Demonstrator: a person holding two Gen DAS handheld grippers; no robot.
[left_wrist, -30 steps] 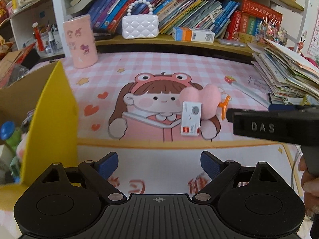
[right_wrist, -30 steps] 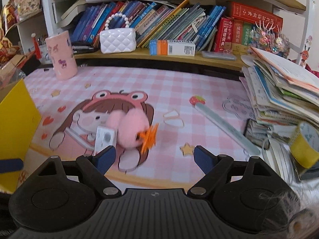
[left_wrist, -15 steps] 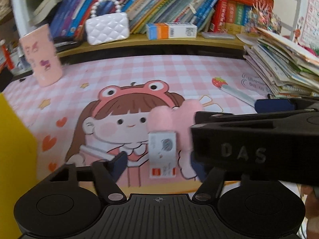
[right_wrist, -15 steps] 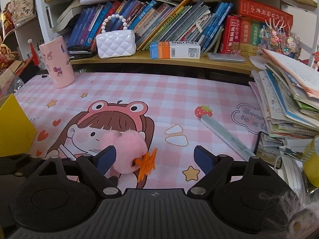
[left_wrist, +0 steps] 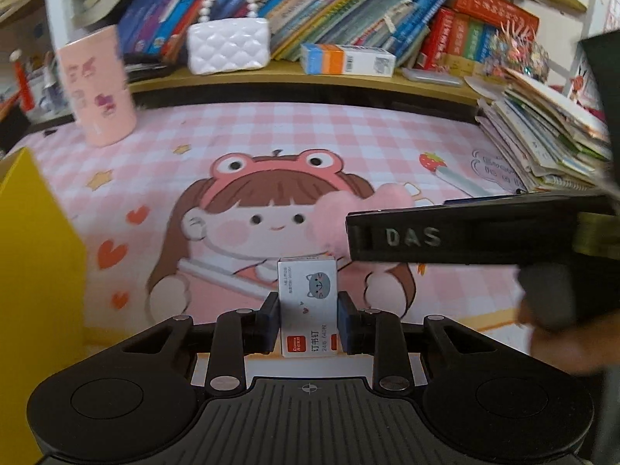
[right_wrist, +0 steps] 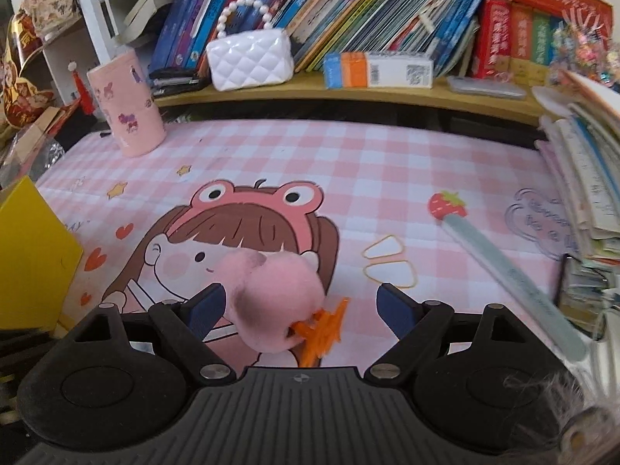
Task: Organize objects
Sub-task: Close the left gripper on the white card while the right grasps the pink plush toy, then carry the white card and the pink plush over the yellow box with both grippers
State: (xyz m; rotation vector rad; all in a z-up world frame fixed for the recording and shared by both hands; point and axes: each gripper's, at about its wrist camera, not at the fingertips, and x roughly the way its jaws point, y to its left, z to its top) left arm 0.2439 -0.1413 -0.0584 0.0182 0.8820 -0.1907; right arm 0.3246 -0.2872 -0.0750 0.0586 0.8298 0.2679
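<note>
My left gripper (left_wrist: 308,319) is shut on a small white staples box (left_wrist: 308,302) with a cat drawing and a red label, held just above the pink cartoon desk mat (left_wrist: 271,135). Behind it lies a pink fluffy hair clip (left_wrist: 360,209), partly hidden by the black body of my right gripper. In the right wrist view my right gripper (right_wrist: 300,308) is open, with the pink fluffy clip (right_wrist: 271,290) and its orange star-shaped clasp (right_wrist: 323,329) lying between its fingers on the mat.
A yellow box (left_wrist: 35,255) stands at the left edge. A pink cup (left_wrist: 99,89) stands back left. A white quilted purse (left_wrist: 228,44) and a carton sit on the shelf under books. Stacked papers (left_wrist: 542,135), a strawberry ruler (right_wrist: 503,263) lie right.
My left gripper moved forward and shut on the staples box. My right gripper moved down and forward so the pink clip lies between its open fingers.
</note>
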